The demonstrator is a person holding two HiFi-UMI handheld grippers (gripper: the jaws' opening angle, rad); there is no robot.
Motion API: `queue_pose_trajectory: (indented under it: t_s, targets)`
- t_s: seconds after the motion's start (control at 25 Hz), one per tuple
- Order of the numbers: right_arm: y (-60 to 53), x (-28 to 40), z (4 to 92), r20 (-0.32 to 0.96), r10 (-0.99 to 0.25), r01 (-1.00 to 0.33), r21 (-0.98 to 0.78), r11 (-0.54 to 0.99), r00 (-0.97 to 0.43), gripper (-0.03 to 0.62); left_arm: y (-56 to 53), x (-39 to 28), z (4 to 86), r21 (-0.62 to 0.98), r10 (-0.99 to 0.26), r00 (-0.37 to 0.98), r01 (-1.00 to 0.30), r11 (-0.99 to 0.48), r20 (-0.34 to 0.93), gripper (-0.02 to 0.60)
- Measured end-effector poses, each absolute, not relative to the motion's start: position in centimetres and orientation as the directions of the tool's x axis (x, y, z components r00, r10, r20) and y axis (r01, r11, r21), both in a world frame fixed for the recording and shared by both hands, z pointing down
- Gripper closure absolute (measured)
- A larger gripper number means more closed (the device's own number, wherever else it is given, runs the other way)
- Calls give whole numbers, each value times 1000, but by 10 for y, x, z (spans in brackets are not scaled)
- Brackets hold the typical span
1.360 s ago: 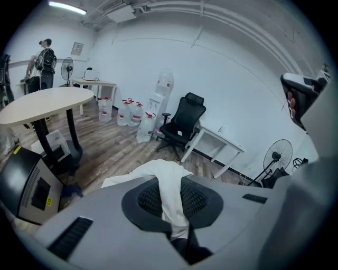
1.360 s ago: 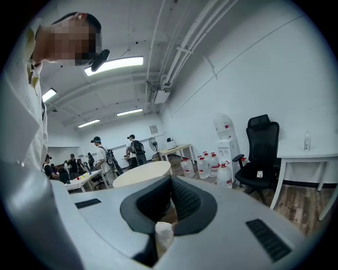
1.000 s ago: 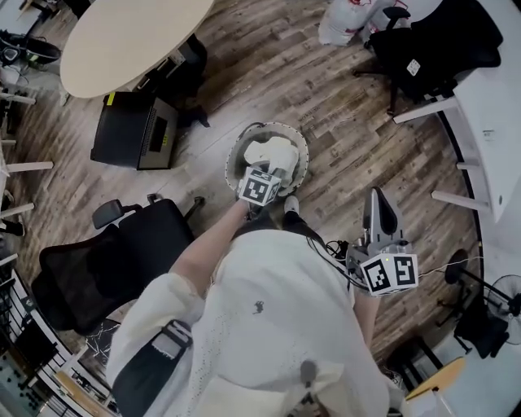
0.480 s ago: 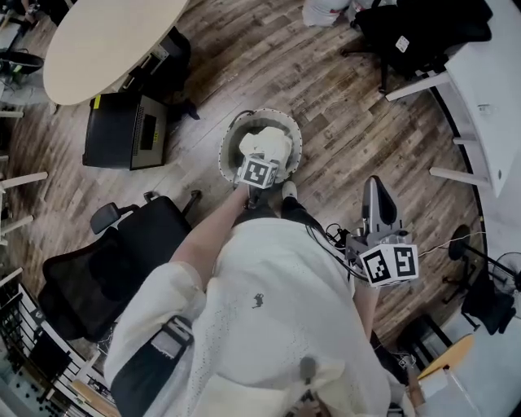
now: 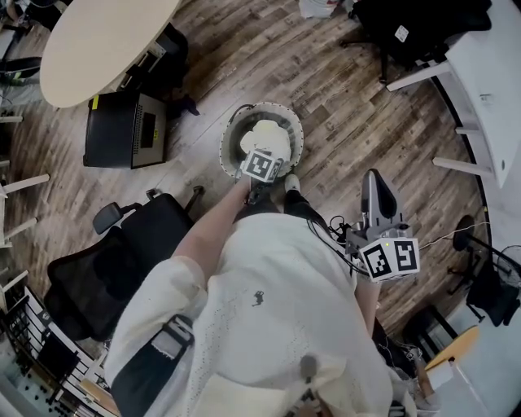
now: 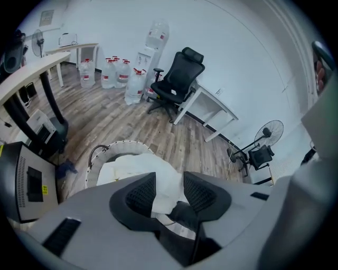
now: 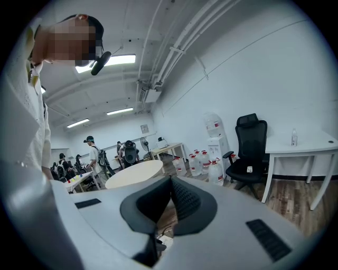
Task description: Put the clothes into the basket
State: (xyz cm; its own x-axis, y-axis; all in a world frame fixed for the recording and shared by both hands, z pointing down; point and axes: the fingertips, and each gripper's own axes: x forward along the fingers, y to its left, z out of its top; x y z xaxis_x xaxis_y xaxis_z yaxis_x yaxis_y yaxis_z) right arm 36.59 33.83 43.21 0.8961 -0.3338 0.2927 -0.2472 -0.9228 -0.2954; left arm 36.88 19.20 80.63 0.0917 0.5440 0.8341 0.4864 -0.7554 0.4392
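One white garment (image 6: 132,163) lies in the wicker basket (image 6: 122,145) just beyond the left gripper (image 6: 169,177), whose jaws have just been opening and stand released. The right gripper's (image 7: 170,183) jaws are clenched together, empty.

Round table (image 5: 106,45), black office chair (image 5: 122,261)

There are no words or numbers here that can be read. The left hand-held gripper (image 6: 169,187) has a cube (image 5: 261,165) with black-and-white square markers. The right hand-held gripper (image 7: 170,198) has a second cube (image 5: 391,259) just like it. These are patterns, not letters. The white shirt (image 5: 269,326) has a tiny dark picture (image 5: 257,299) on the chest. The black chair (image 5: 431,20) has a small white tag (image 5: 401,33). The water bottles (image 6: 113,73) have red labels. All this print is too small to read.
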Motion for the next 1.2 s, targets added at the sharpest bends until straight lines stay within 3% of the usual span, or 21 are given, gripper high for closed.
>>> queue_pose_trajectory:
  t_s: [0.28, 0.72, 1.2]
  targets:
    - [339, 367, 435, 293, -329, -240, -301, -923, 898, 585, 198, 376, 801, 444, 570, 116, 509, -737, 813, 422]
    - [343, 368, 439, 294, -345, -252, -310, -917, 892, 585, 199, 386, 793, 403, 556, 173, 522, -752, 813, 545]
    - [347, 360, 445, 304, -374, -278, -316, -907, 876, 585, 212, 386, 761, 377, 580, 249, 555, -741, 775, 560]
